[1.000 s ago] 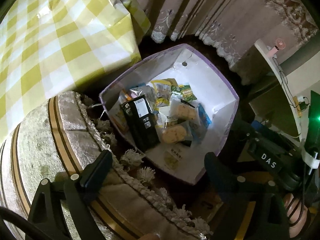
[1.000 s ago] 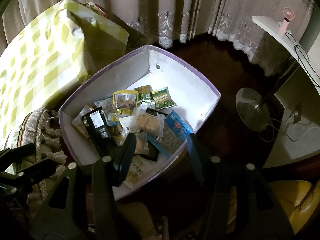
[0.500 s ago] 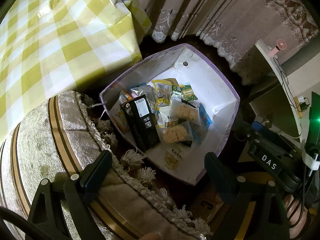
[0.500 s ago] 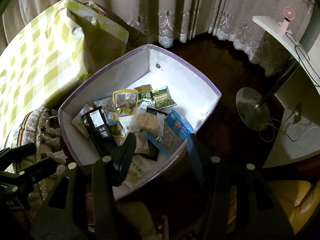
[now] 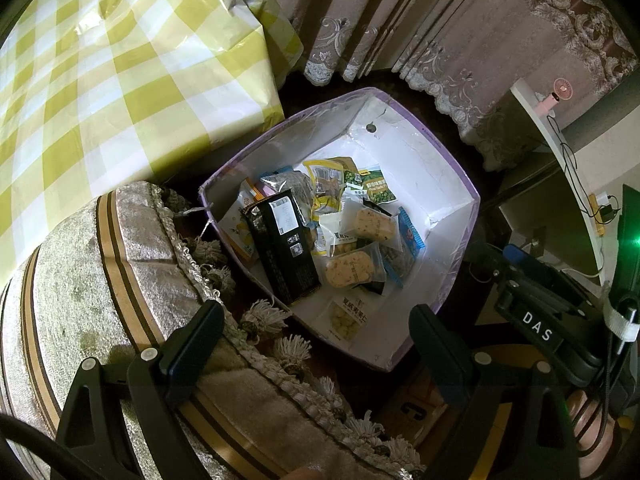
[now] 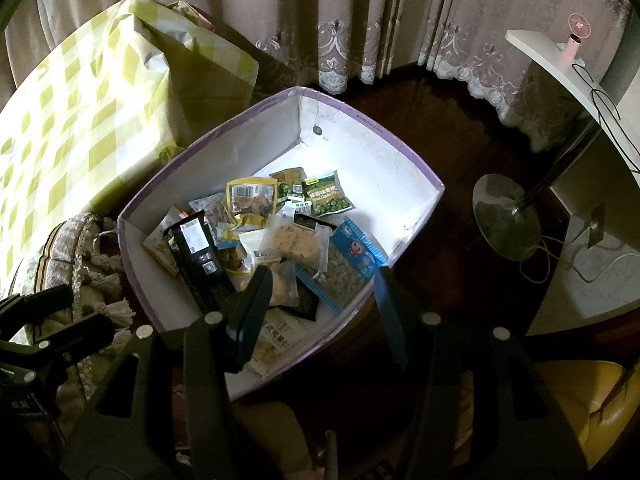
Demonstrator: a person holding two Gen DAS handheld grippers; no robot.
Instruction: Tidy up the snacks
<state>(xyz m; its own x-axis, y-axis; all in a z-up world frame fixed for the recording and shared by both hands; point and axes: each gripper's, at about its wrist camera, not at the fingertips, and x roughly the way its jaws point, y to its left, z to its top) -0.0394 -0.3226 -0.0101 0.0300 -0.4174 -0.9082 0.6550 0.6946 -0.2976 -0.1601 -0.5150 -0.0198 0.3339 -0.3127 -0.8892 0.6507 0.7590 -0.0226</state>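
Right gripper (image 6: 320, 300) hangs over the near rim of the snack box (image 6: 412, 160), jaws apart with nothing between them – we hold no packet yet. Left gripper (image 5: 316, 344) is also spread and empty, parked over the tasselled cushion (image 5: 100, 272), off to the box's left side

The snacks all sit inside the box, heaped toward its near-left half; the far-right part of the floor is bare white. From the right wrist view the pile lies straight ahead and below the fingers, so we judge the right hand the nearer one – the left has to cross the cushion edge and the box wall first

Candidate picks:
- black packet (image 6: 200, 258) leans on the left wall, long axis running from the near rim toward the far wall, roughly in line with our fingers, so we'd close across its width
- blue packet (image 6: 352, 260) sits just ahead of the right finger, long axis slanting from far-left to near-right
- clear cracker packet (image 6: 296, 240) lies on top of the heap between those two
- green pea packet (image 6: 328, 196) is farthest back

We'd judge the blue or the cracker packet the easiest first reach for the right hand
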